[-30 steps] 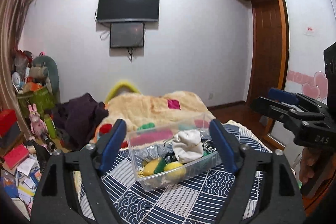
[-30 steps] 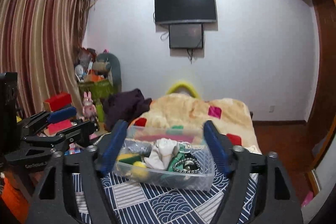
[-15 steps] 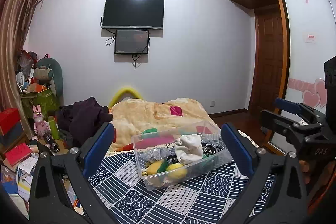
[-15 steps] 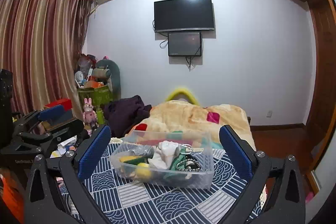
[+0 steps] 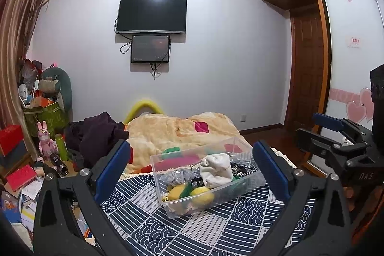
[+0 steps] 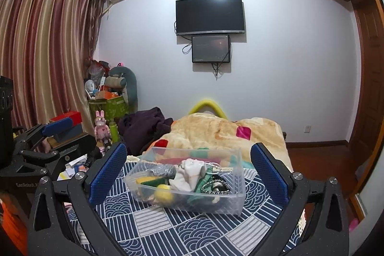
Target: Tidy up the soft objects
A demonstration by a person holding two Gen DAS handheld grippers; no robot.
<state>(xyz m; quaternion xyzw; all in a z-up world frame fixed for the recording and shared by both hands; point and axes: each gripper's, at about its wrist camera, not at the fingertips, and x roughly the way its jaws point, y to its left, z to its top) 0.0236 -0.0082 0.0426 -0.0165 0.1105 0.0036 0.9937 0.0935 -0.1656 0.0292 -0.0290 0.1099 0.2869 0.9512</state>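
Observation:
A clear plastic box (image 5: 249,184) (image 6: 230,202) stands on a navy patterned cloth (image 5: 204,229) (image 6: 168,229). In it lie a white sock (image 5: 217,169) (image 6: 189,170), yellow-green sponges (image 5: 189,193) (image 6: 148,180), grey fabric (image 5: 177,175) and a black beaded band (image 6: 216,185). My left gripper (image 5: 192,172) is open and empty, in front of the box. My right gripper (image 6: 188,170) is open and empty, also in front of it. Each gripper shows at the edge of the other's view, the right one (image 5: 336,136) and the left one (image 6: 55,133).
Beyond the box lies a beige blanket (image 5: 182,131) (image 6: 223,133) and a dark clothes pile (image 5: 96,133) (image 6: 144,124). Toys, a green bin (image 6: 108,107) and books clutter the left floor. A wardrobe and door (image 5: 309,78) stand right.
Both grippers have opened wider and drawn back and up from the box. The box and its contents have not moved.

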